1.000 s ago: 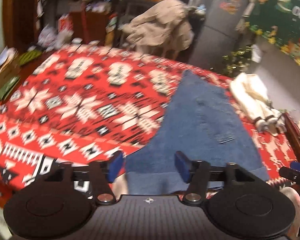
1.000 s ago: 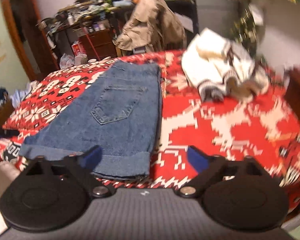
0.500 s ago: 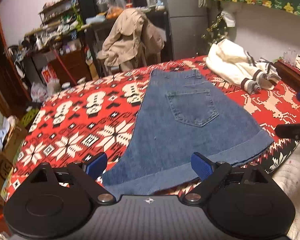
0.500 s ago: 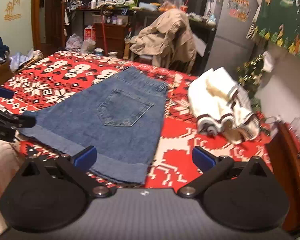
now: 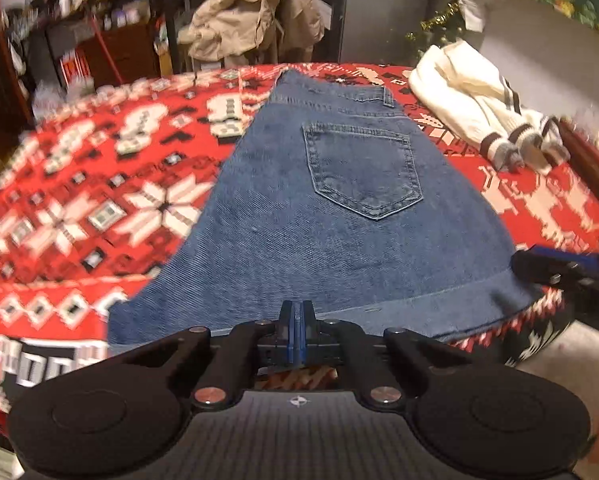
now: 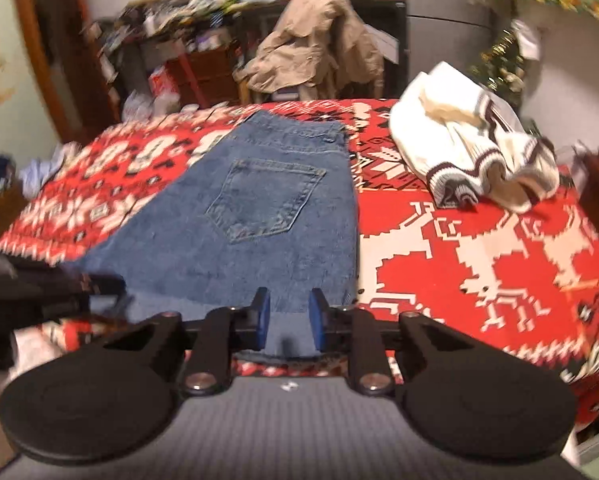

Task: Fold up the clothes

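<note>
Folded blue denim shorts (image 5: 339, 208) lie flat on the red patterned blanket (image 5: 99, 208), back pocket up and waistband at the far end. My left gripper (image 5: 298, 330) is shut at the middle of the near cuffed hem, pads pressed together on its edge. My right gripper (image 6: 289, 320) is over the hem's right part with a strip of denim (image 6: 259, 208) between its blue pads; its jaws are closing and a gap remains. The right gripper (image 5: 533, 266) also shows at the hem's right corner in the left wrist view. The left gripper (image 6: 99, 284) appears blurred at the hem's left.
A cream sweater with dark striped cuffs (image 6: 471, 152) lies crumpled at the back right of the blanket (image 6: 499, 248). A beige jacket (image 6: 311, 48) hangs over a chair behind the bed. Cluttered shelves (image 5: 99, 12) stand at the back left; a wooden edge (image 5: 591, 160) runs along the right.
Both grippers stood wide open half a second ago. The left one has dropped onto the near hem and shut; the right one has narrowed around the hem. Both views sit closer to the shorts.
</note>
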### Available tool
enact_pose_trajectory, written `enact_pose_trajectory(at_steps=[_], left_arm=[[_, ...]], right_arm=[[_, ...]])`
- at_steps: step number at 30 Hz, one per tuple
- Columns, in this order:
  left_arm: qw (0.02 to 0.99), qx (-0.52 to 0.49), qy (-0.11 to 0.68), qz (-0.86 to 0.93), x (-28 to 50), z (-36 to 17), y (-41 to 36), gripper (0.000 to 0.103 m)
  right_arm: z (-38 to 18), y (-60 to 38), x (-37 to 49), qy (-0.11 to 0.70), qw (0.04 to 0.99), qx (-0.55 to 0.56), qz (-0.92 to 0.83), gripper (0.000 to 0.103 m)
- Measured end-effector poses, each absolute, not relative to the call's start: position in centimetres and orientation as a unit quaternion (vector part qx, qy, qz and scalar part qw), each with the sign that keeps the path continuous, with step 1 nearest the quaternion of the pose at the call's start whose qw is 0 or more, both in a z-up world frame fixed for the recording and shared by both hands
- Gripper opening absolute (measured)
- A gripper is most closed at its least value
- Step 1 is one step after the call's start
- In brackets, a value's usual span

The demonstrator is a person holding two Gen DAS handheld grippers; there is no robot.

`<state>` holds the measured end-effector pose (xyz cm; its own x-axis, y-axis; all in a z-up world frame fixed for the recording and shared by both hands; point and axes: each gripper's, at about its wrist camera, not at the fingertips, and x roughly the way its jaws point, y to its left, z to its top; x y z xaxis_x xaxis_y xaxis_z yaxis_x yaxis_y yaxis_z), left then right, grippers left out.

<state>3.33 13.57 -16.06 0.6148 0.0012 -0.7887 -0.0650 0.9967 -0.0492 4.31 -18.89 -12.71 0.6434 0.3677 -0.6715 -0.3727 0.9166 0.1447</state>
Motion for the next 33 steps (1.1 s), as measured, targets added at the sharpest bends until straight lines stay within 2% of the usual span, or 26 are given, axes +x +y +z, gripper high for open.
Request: enact_pose_trajectory(at_steps=[1, 5, 7, 11, 15, 24, 29, 33], left_arm=[[0.895, -0.055, 0.441, 0.020, 3.7, -16.4, 14.1, 0.002], [0.889, -0.072, 0.450, 0.044, 4.6, -17.6, 15.4, 0.001], [0.888, -0.069, 0.451, 0.058, 4.7, -17.8, 16.1, 0.001], [0.885, -0.090, 0.449, 0.082, 4.8, -17.9, 18.5, 0.003], [0.883, -0.114, 0.448, 0.084, 4.6, -17.8, 19.6, 0.003], [0.900, -0.118, 0.417, 0.049, 5.1, -15.4, 18.5, 0.002], [0.888, -0.125, 0.439, 0.064, 7.4, -17.0, 19.4, 0.002], [0.886, -0.129, 0.441, 0.070, 7.3, -18.0, 20.5, 0.003]], right_arm=[[-13.1, -18.8, 4.6, 0.368, 0.907, 0.000, 0.203, 0.014], [-15.0, -18.2, 6.5, 0.390, 0.903, -0.007, 0.179, 0.008], [-15.9, -18.5, 7.2, 0.399, 0.902, -0.001, 0.162, 0.000], [-16.9, -20.0, 8.3, 0.412, 0.901, 0.021, 0.135, 0.000], [-17.5, -21.8, 9.0, 0.427, 0.892, 0.064, 0.133, 0.004], [-15.1, -21.5, 8.7, 0.381, 0.904, 0.080, 0.176, 0.005], [-16.4, -20.0, 11.1, 0.394, 0.894, 0.090, 0.192, 0.007], [-18.2, -20.1, 11.9, 0.398, 0.896, 0.083, 0.178, 0.000]])
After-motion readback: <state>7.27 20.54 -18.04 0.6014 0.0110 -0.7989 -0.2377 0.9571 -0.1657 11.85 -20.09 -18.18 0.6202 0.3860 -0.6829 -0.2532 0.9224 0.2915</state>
